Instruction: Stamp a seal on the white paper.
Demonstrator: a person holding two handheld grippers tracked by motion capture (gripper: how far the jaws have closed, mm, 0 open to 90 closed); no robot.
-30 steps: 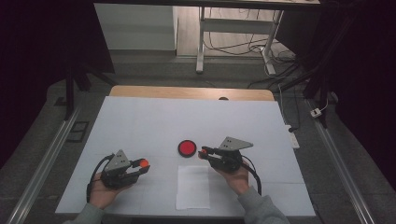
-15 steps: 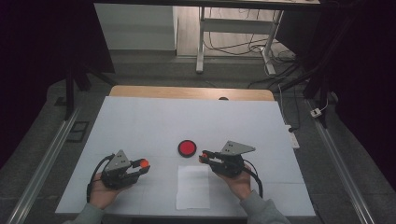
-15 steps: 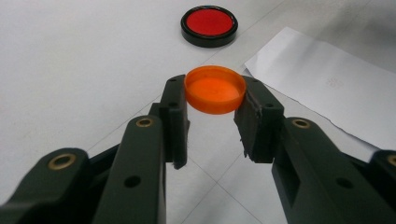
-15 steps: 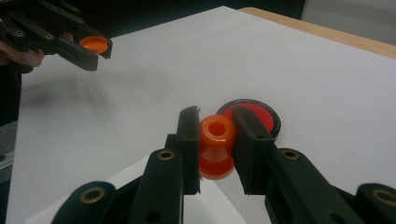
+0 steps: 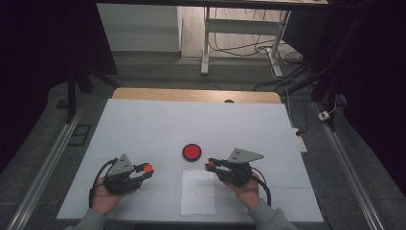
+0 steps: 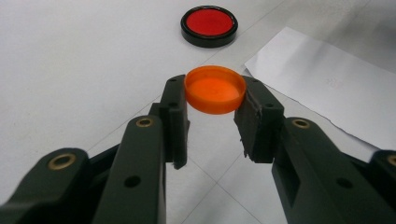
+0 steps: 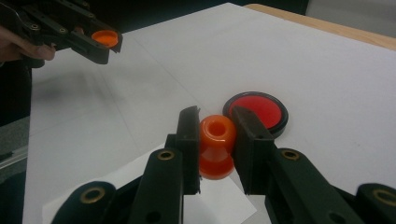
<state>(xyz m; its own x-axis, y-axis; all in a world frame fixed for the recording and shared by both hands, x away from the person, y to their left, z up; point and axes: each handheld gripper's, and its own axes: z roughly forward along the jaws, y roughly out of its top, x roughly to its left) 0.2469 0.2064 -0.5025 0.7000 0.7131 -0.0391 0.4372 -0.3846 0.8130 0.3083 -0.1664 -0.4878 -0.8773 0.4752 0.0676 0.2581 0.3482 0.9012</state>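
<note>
Orange cap clamped between left tool tips.

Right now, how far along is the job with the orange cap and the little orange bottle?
Done: the cap is off. The left claw grips the orange cap, and the right claw grips the small orange bottle, mouth open. In hand: both are held apart above the white table, near the red dish and the sheet of paper. Left, probably: whatever the opened bottle is for, then recapping.
</note>
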